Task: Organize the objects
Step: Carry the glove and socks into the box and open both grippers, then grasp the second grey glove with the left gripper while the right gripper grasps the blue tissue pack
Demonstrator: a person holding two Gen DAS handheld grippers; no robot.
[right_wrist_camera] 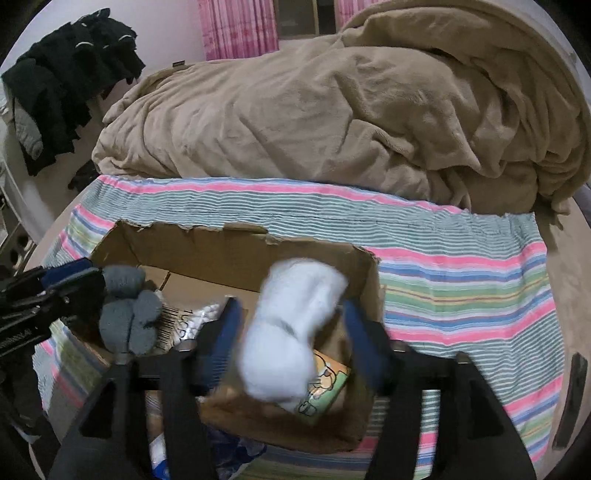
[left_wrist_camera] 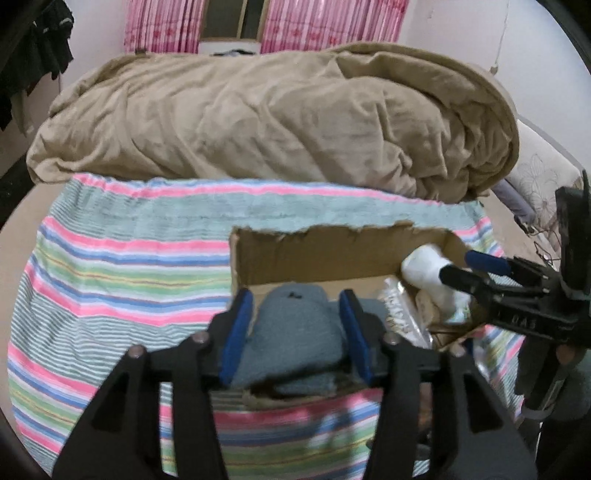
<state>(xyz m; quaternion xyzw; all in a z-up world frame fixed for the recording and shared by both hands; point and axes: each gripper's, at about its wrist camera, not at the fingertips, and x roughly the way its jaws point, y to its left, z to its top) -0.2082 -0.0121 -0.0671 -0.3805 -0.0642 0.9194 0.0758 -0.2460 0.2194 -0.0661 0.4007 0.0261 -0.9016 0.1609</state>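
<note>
A torn cardboard box [left_wrist_camera: 314,254] [right_wrist_camera: 221,251] stands on a striped cloth on the bed. My left gripper [left_wrist_camera: 297,328] is shut on a grey sock bundle [left_wrist_camera: 295,332] over the box's left part; the bundle also shows in the right wrist view [right_wrist_camera: 127,314]. My right gripper [right_wrist_camera: 291,328] hangs over the box's right part with its jaws wide apart. A white sock bundle [right_wrist_camera: 291,332] [left_wrist_camera: 428,273] sits blurred between the fingers; I cannot tell whether they touch it. Packets [left_wrist_camera: 402,317] and a cartoon-printed pack [right_wrist_camera: 325,384] lie inside the box.
The striped cloth [left_wrist_camera: 122,273] [right_wrist_camera: 461,273] covers the near part of the bed. A bulky tan blanket [left_wrist_camera: 277,114] [right_wrist_camera: 351,110] is piled behind the box. Dark clothes [right_wrist_camera: 70,74] hang at the far left. Pink curtains [left_wrist_camera: 288,26] hang at the back.
</note>
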